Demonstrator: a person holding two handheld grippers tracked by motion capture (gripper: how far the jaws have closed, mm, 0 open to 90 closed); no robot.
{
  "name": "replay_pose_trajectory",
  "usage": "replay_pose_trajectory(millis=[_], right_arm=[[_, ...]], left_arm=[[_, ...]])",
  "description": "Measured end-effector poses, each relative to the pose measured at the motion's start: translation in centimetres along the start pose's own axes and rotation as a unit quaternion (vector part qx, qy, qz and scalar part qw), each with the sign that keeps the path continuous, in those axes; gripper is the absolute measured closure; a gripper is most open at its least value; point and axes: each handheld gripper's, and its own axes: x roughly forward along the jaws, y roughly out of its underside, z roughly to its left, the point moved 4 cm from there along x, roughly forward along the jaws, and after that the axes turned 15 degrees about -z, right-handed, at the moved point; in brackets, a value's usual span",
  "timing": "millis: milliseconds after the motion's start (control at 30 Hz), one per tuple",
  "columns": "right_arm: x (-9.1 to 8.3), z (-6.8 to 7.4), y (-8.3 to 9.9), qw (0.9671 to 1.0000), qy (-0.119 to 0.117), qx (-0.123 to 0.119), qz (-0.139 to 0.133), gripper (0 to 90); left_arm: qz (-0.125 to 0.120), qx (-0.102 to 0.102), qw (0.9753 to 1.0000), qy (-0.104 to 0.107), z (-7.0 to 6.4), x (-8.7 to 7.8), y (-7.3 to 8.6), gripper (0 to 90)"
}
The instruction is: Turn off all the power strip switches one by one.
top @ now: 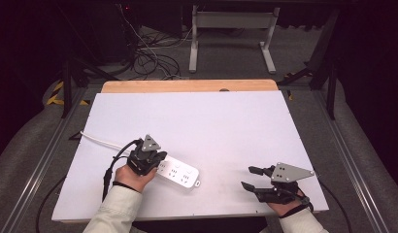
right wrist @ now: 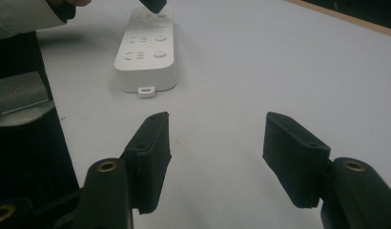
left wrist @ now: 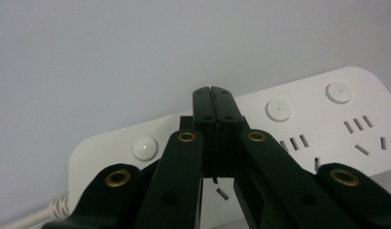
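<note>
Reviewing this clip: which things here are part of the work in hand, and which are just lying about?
In the job:
- power strip, white, lying flat on the table
- left gripper, jaws shut, tips over the strip's buttons
- right gripper, open, held apart from the strip

Lying about:
- white table top
- cables on the floor beyond
- grey stand behind the table

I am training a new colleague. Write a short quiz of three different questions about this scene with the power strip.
1. True or false: the jaws of the left gripper are pressed together over the white power strip.
2. Which gripper has its jaws apart? A. left B. right
3. Fill in: the power strip's white cable leaves the strip toward the table's ____ edge in the high view.

Key
1. True.
2. B: the right gripper stands open above the bare white table, apart from the strip.
3. Left.
</note>
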Motion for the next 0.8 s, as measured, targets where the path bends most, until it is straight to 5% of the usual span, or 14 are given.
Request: replay_pose_trajectory(millis=[800], right_arm=[[0.01,0.03,0.0,1.0,-0.001,0.0,0.0,42.1]], left_arm=[[0.008,-0.02,0.9997,0.011,0.02,1.15,0.81,90.0]])
